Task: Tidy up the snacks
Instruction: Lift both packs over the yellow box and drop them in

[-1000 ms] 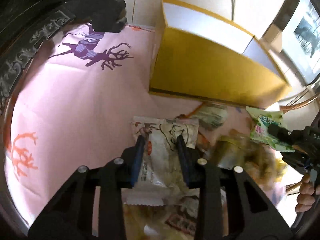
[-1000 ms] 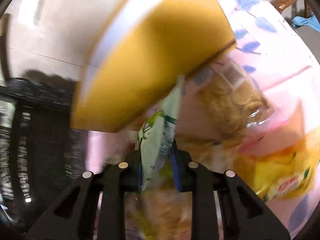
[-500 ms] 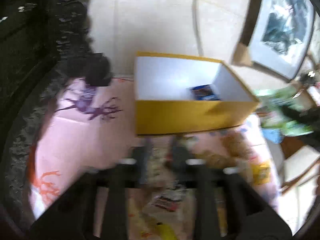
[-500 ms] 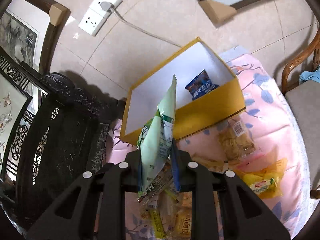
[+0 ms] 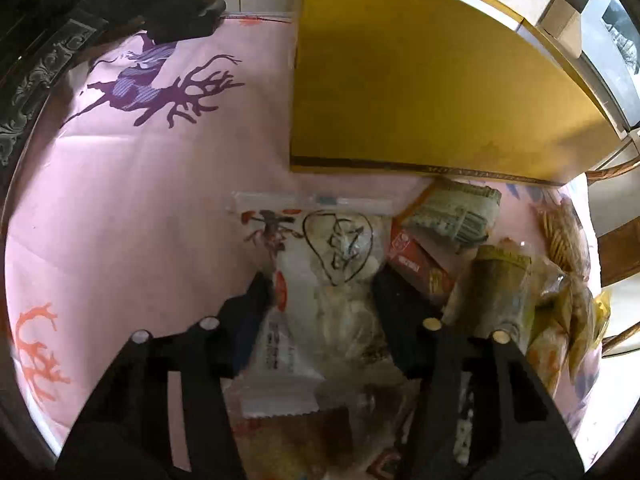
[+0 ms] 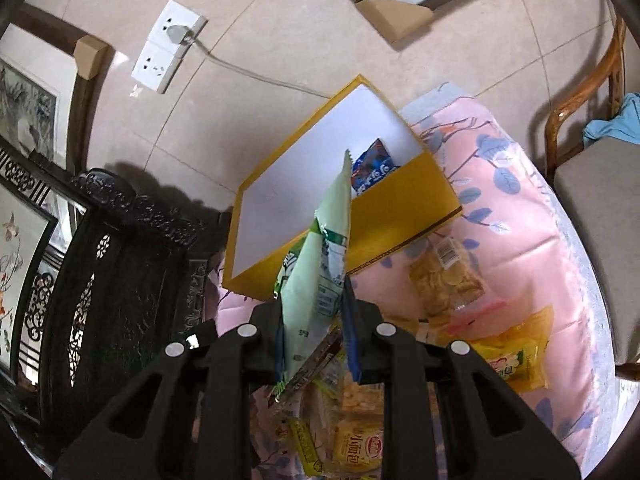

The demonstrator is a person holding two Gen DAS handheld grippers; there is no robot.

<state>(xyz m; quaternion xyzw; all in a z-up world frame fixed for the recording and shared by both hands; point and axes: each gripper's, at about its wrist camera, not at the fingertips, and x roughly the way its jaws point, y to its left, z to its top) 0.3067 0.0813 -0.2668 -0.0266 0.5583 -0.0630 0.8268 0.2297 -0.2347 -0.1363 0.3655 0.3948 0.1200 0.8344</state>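
Observation:
A yellow box (image 6: 400, 216) with a white inside stands at the table's back; a blue snack packet (image 6: 374, 166) lies in it. My right gripper (image 6: 314, 324) is shut on a light green snack bag (image 6: 320, 264) and holds it up in front of the box. My left gripper (image 5: 324, 292) is low over the snack pile, its fingers either side of a white snack bag (image 5: 328, 272) with a heart drawing; they look closed on it. The box's yellow wall (image 5: 420, 92) rises just beyond.
A pink patterned cloth (image 5: 140, 200) covers the table. Loose snacks lie around: a grey-green packet (image 5: 456, 212), a bag of round crackers (image 6: 444, 280), a yellow bag (image 6: 512, 356). A carved dark cabinet (image 6: 100, 280) stands left, a wooden chair (image 6: 592, 184) right.
My left gripper swung up and back, then came down again over the white bag near the box. My right gripper lifted the green bag high, facing the open box.

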